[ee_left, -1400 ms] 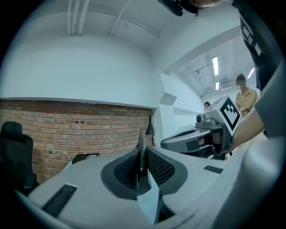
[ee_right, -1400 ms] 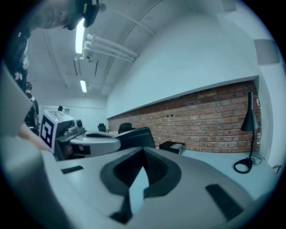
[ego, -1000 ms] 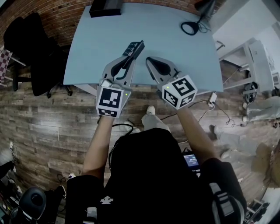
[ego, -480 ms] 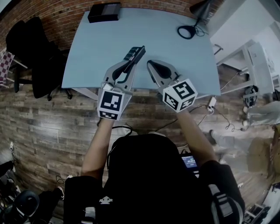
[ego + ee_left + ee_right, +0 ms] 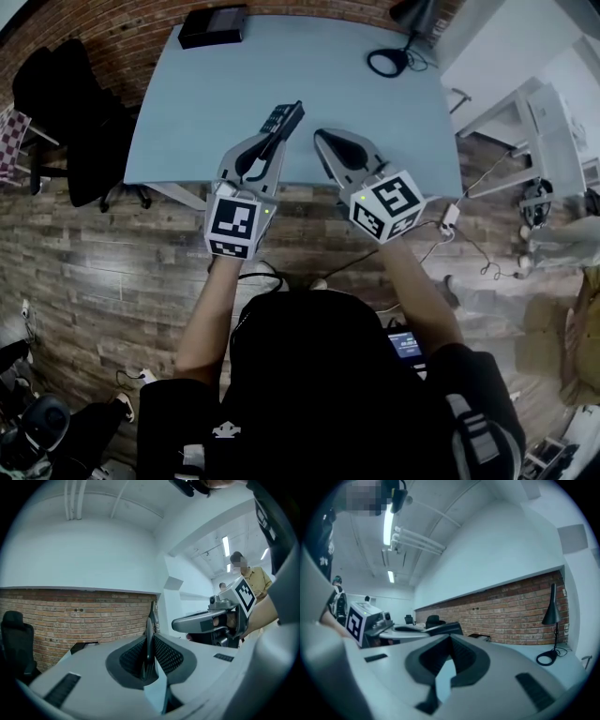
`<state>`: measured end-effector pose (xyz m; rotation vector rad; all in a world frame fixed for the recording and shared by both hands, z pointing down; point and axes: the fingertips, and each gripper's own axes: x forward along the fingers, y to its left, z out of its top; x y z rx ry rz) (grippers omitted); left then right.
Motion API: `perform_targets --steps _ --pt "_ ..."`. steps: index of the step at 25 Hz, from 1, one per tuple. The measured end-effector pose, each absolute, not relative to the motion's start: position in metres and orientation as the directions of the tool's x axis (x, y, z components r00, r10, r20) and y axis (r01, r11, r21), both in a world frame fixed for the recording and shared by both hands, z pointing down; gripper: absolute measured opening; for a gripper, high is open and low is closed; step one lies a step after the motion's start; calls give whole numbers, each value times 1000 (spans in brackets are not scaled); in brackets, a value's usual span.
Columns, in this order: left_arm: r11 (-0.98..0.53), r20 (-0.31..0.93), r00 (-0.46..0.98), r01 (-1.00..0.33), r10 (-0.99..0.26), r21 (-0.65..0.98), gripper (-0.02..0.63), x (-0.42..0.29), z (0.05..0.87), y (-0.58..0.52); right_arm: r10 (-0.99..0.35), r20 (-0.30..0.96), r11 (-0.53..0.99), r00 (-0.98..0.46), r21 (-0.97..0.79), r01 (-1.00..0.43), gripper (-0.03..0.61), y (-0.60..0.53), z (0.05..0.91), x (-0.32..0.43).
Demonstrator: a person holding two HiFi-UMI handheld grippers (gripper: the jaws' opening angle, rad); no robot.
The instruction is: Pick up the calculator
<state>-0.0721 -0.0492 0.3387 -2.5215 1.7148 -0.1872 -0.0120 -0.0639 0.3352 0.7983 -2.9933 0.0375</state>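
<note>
Over a pale blue table point(image 5: 375, 112), the left gripper point(image 5: 274, 139) is clamping the calculator point(image 5: 286, 114); the right gripper point(image 5: 322, 139) is hanging clenched, empty.

Black short-slv tee point(image 5: 319, 375) w/ white print point(image 5: 228, 429)

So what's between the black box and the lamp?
Nothing: only bare table lies between box and lamp, seen in the head view.
</note>
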Motion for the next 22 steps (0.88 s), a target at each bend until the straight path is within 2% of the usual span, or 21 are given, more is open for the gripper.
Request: perform_targets --steps 22 --pt "-308 31 307 -939 -951 -154 54 -23 335 3 -433 13 901 -901 -29 -433 -9 -12 336 32"
